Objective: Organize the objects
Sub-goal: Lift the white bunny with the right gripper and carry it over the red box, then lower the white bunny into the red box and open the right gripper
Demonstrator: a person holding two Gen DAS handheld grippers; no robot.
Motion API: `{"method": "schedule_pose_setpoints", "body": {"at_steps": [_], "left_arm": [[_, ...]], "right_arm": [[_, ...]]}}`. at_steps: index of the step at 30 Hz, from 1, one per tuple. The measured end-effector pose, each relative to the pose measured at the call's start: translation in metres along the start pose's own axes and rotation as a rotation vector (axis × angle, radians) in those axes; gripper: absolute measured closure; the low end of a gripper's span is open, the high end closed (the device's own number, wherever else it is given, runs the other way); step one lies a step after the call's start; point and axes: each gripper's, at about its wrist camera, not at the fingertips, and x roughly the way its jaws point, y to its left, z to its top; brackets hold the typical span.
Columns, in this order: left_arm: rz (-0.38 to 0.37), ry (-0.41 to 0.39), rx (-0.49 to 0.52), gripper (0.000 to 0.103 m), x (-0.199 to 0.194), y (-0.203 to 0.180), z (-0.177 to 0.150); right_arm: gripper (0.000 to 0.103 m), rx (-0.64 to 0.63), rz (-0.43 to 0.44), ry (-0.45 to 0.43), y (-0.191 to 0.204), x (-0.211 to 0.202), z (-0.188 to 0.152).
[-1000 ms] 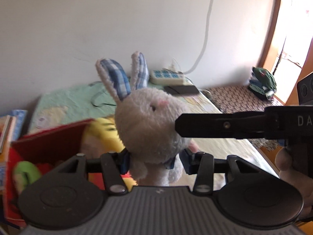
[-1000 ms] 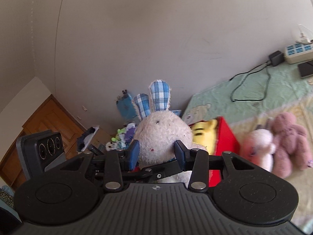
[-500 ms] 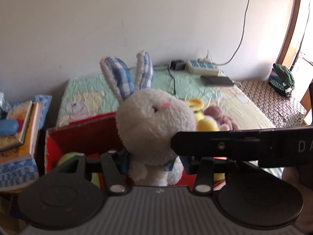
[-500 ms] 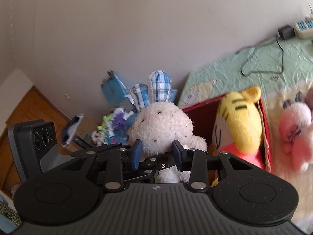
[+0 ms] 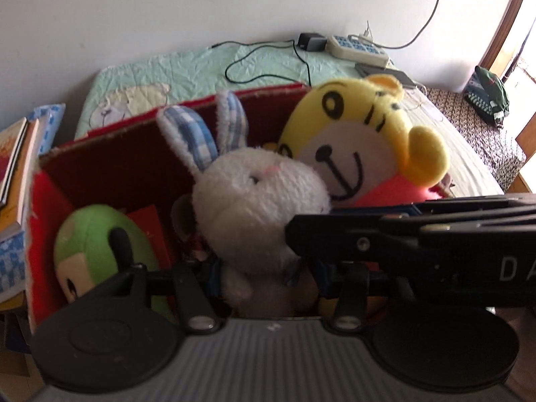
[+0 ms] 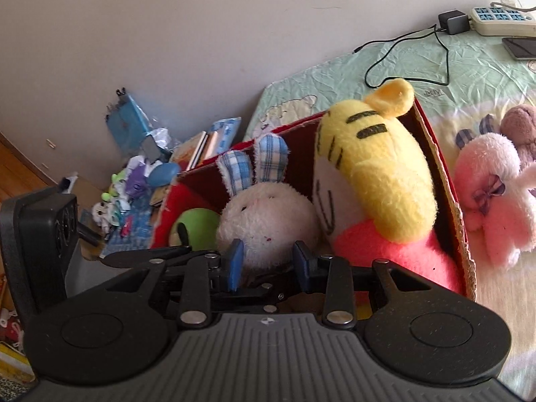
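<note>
A white plush rabbit (image 5: 258, 201) with blue checked ears is down inside the red cardboard box (image 5: 110, 154). My left gripper (image 5: 264, 276) is shut on its body, and my right gripper (image 6: 268, 263) is shut on it from the other side. The rabbit (image 6: 268, 214) sits between a green plush (image 5: 90, 241) on the left and a yellow tiger plush (image 5: 361, 154) on the right. The tiger (image 6: 372, 174) leans against the box's right wall (image 6: 449, 201). The right gripper's black body crosses the left wrist view.
The box stands on a bed with a pale green sheet (image 5: 187, 73). A pink plush rabbit (image 6: 492, 194) and a mauve plush (image 6: 522, 127) lie right of the box. A power strip (image 5: 358, 47), charger, cable and phone (image 6: 519, 47) lie near the wall. Books and clutter (image 6: 140, 181) sit left.
Both grippers have lowered the rabbit from above the box down into it, between the green plush and the tiger. Both stay shut on it.
</note>
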Motion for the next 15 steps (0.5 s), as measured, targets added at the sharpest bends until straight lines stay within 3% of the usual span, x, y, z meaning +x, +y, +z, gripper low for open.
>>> {"method": "schedule_pose_setpoints", "body": {"at_steps": [1, 9, 15], "left_arm": [[0.007, 0.006, 0.000, 0.045, 0.0010, -0.0003, -0.0007], [0.047, 0.044, -0.013, 0.035, 0.0069, 0.0005, -0.0004], [0.119, 0.058, 0.015, 0.025, 0.0060, -0.0075, -0.0024]], "right_arm": [[0.068, 0.001, -0.013, -0.001, -0.0003, 0.0013, -0.0010], [0.069, 0.026, -0.061, -0.013, -0.0062, 0.0073, -0.0042], [0.069, 0.020, -0.068, -0.027, -0.0081, 0.0034, -0.0062]]}}
